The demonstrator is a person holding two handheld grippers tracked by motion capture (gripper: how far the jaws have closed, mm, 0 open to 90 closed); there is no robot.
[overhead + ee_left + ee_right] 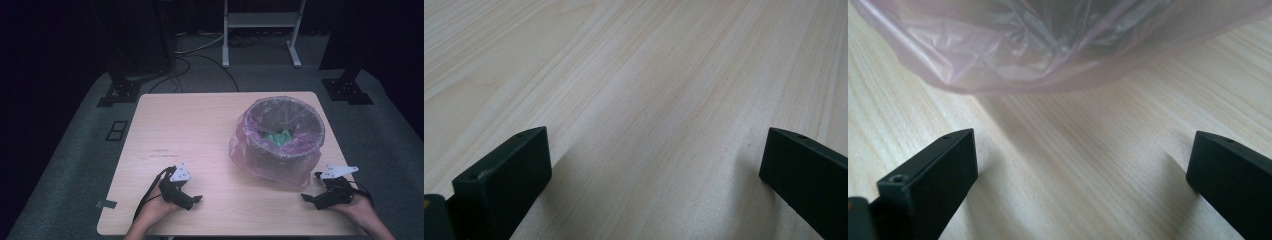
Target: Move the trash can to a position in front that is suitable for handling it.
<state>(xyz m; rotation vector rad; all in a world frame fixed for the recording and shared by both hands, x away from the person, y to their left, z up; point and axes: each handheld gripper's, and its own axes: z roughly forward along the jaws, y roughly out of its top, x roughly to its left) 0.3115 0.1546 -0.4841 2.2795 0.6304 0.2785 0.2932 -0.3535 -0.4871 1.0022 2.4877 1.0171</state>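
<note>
Pale wood-grain bench (200,135), bare but for faint scuffs near the middle. Grey carpet around it, dark curtains behind, cables on the floor, a white frame stand (261,30) at the far end, black stand feet at both far corners.

Bin (284,134) lined with a pink see-through bag (1048,50), on the right half of the bench; something green inside, too small to make out. Bag hem sagging onto the wood, just beyond the right tongs (1083,170).

Left tongs (656,165) low over bare wood near the front edge, spread wide, nothing between. Right tongs at the front right corner, spread wide, empty. Forearms cut off at the bottom edge.
</note>
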